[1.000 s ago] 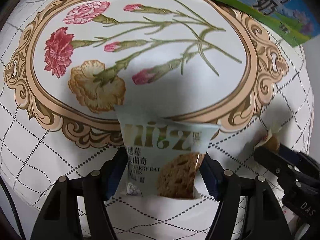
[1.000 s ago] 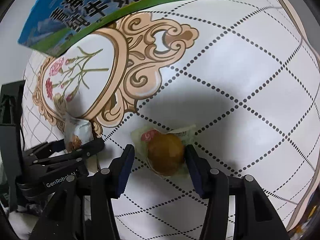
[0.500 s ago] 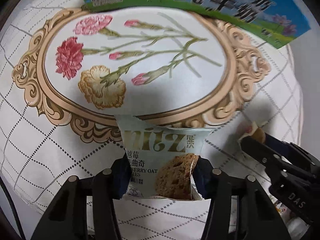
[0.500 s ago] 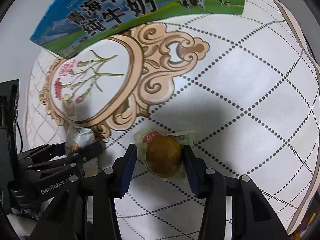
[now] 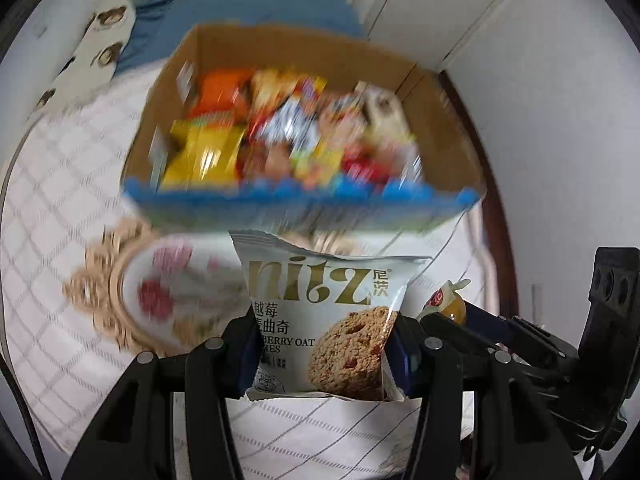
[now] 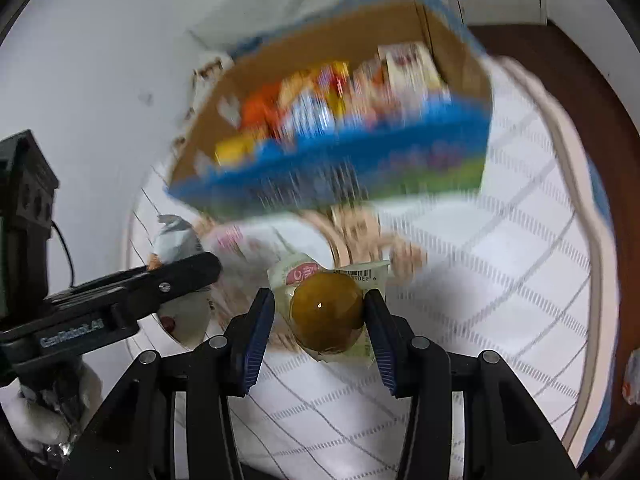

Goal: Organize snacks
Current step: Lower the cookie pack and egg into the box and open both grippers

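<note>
Both my grippers have lifted off the cloth since the earlier frames. Left wrist: left gripper (image 5: pixel 324 344) clamps the cookie pack (image 5: pixel 324 320); box (image 5: pixel 304 196) of snacks at 12 o'clock. Right wrist: right gripper (image 6: pixel 320 320) pinches the egg (image 6: pixel 327 312); box at 12. Both drops remain.

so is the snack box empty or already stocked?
Stocked: the cardboard box holds many colourful snack packets across its floor, though blurred.
</note>
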The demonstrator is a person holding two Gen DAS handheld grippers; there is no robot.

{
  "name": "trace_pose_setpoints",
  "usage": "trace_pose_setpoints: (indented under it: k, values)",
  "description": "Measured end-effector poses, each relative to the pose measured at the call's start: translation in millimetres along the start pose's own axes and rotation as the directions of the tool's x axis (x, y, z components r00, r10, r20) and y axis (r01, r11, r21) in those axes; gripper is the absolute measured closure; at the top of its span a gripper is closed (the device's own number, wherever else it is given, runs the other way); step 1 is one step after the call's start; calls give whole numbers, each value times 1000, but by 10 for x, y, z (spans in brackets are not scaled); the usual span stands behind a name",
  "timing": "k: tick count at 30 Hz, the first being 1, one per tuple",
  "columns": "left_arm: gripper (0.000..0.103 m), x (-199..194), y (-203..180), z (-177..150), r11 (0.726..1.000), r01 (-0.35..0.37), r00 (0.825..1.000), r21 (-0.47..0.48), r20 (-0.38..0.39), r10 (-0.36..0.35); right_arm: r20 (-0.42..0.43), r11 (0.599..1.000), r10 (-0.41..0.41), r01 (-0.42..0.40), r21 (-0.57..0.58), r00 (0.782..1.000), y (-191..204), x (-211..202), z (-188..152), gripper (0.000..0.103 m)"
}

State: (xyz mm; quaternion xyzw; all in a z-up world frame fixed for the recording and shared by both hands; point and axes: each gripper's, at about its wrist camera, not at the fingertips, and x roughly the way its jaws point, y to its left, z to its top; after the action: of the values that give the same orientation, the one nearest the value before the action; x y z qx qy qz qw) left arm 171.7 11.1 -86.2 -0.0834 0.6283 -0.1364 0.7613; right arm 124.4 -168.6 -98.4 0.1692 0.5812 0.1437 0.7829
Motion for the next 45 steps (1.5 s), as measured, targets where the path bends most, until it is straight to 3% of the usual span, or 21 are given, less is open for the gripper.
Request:
trace_pose_setpoints:
  k: [3, 7, 11, 18, 19, 21, 22, 23, 24, 26, 32, 39, 45]
  values:
    - [53, -55, -83, 422, 1000, -3, 1000, 21, 25, 3, 63, 999, -8, 10, -31, 998, 54, -149, 401, 54]
    - [53, 144, -12, 951, 999, -33, 999, 25, 19, 32, 100, 997, -47, 53, -60, 994, 118, -51, 947, 54]
    - [53, 607, 133, 1419, 999, -51, 996, -4, -69, 50, 70, 992, -92, 97, -74, 993, 41, 251, 1442, 54]
    - [53, 1296, 354, 1863, 995, -97, 978, -18, -189, 92, -44, 989, -129, 126, -75, 991, -96, 877, 1784, 53]
    - [52, 1346, 370, 1881, 995, -102, 975, -20, -198, 96, -75, 990, -131, 127, -64, 988, -126, 986, 1804, 50]
    - [50, 1467, 421, 1927, 991, -129, 969, -28, -216, 120, -130, 989, -148, 144, -43, 980, -192, 1152, 1791, 34]
    - [48, 1492, 435, 1938, 990, -136, 969, -29, -214, 127, -144, 987, -161, 157, -36, 976, -222, 1207, 1786, 16]
    - [40, 1510, 452, 1945, 989, -142, 969, -30, -207, 133, -144, 984, -175, 172, -36, 974, -240, 1235, 1797, 11]
    - [22, 1520, 465, 1948, 988, -149, 969, -32, -204, 140, -136, 981, -194, 191, -40, 971, -256, 1235, 1807, 10]
    - [5, 1533, 497, 1943, 989, -143, 970, -39, -201, 132, -129, 974, -225, 221, -49, 966, -269, 1213, 1812, 9]
    - [5, 1484, 561, 1912, 982, -187, 969, -39, -170, 178, -116, 943, -331, 323, -81, 937, -325, 1152, 1838, 7]
    - [5, 1394, 550, 1823, 977, -213, 968, -28, -144, 207, -119, 923, -384, 377, -75, 916, -399, 1121, 1821, 4]
    - [5, 1258, 535, 1648, 972, -233, 969, -36, -94, 228, -99, 922, -387, 381, -70, 917, -387, 1023, 1757, 4]
